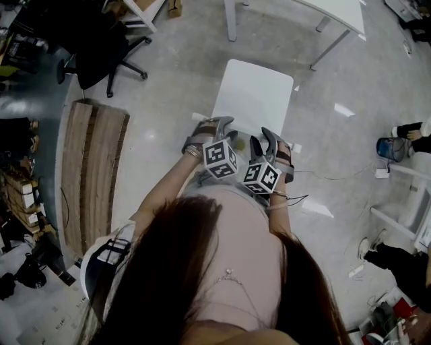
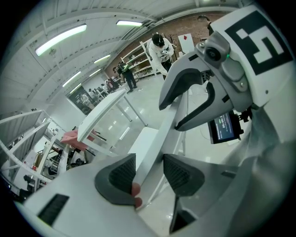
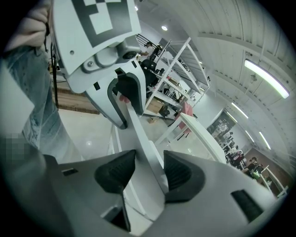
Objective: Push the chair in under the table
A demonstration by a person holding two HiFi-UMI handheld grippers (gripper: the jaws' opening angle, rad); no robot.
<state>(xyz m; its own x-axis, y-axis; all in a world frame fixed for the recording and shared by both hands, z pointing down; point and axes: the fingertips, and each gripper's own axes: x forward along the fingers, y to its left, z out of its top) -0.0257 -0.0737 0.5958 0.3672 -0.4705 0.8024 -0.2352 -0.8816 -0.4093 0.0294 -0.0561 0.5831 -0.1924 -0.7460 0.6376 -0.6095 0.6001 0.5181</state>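
A white chair stands in front of me, its seat pointing toward the white table at the top of the head view. My left gripper and right gripper sit side by side on the top edge of the chair back. In the left gripper view the thin white chair back runs between the pads of the left gripper. In the right gripper view the same chair back fills the gap of the right gripper. The table lies beyond the seat.
A black office chair stands at the upper left, with wooden boards on the floor beside it. A white frame, a blue object and a floor cable are at the right. Shelving stands beyond.
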